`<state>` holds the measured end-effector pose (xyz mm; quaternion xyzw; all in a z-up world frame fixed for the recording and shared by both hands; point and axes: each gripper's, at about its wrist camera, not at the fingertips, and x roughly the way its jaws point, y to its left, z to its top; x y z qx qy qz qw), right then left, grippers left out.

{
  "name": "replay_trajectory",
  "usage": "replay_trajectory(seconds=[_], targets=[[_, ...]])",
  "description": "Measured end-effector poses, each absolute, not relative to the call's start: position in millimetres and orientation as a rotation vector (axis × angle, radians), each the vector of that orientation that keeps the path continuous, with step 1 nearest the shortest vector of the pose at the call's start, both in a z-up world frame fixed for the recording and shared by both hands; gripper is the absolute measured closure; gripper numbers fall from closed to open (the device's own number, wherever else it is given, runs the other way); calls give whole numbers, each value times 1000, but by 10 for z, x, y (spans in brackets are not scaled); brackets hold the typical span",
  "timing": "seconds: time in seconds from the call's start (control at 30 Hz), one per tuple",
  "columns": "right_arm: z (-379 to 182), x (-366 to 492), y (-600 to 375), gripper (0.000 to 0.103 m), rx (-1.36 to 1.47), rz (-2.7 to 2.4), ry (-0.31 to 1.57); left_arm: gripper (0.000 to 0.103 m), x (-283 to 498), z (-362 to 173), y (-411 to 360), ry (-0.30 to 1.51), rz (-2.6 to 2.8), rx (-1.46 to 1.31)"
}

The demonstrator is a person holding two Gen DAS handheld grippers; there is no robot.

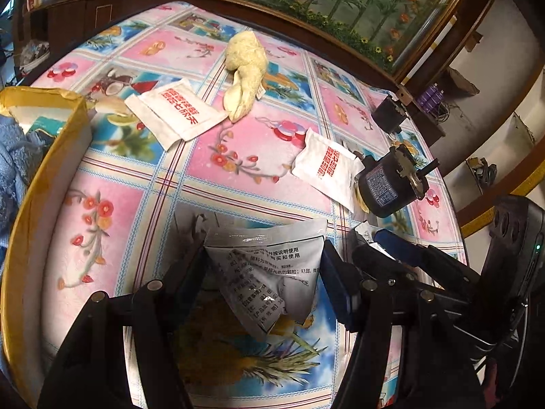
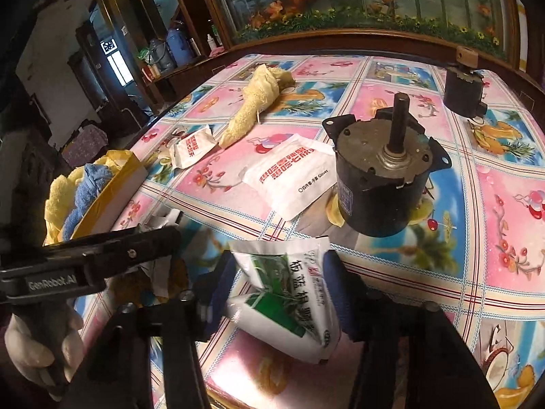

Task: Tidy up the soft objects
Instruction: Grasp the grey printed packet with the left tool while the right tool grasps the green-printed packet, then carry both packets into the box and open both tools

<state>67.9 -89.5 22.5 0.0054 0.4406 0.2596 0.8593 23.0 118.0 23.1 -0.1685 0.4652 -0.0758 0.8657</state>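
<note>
While both grippers pinch the crumpled sachet [image 2: 289, 300] near the table's [image 1: 112, 238] front edge, left gripper [image 1: 264, 272] and right gripper [image 2: 282, 293] seemingly share one packet (overlap blurs this). Next, I judge, comes carrying it left into the yellow-rimmed box [image 1: 47, 156], one gripper letting go.

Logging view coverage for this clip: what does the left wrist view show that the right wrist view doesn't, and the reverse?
Only the left wrist view: the medicine sachet's printed back, held in the left tool.
Only the right wrist view: its green front, held in the right tool; yellow and blue towels in the box; a hand.
Both: two white glove packets, cream cloth, two black motors.
</note>
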Motion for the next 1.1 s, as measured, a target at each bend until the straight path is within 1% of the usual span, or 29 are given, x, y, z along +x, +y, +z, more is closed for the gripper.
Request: replay_trajectory(seconds=[0.03,0.17,0.33,0.7,0.87,1.1], targets=[[238,663,-881,71,6,553,922,39,222,235,1174,974,-163,-355],[259,601,-818,72,-9,560,921,39,167,264,1190,966,-169,-373],[340,520,-830,75,24,578,909,39,18,412,1239,933,-168,-382],[586,224,-786,76,41,609,874,39,-416,704,1430,859,-127,-383],[807,75,-556,76,15,662,843,39,-652,827,1658,843,-89,-412],[1053,-225,-15,76,-51,768,803,39,-1086,964,2207,778,53,-424]])
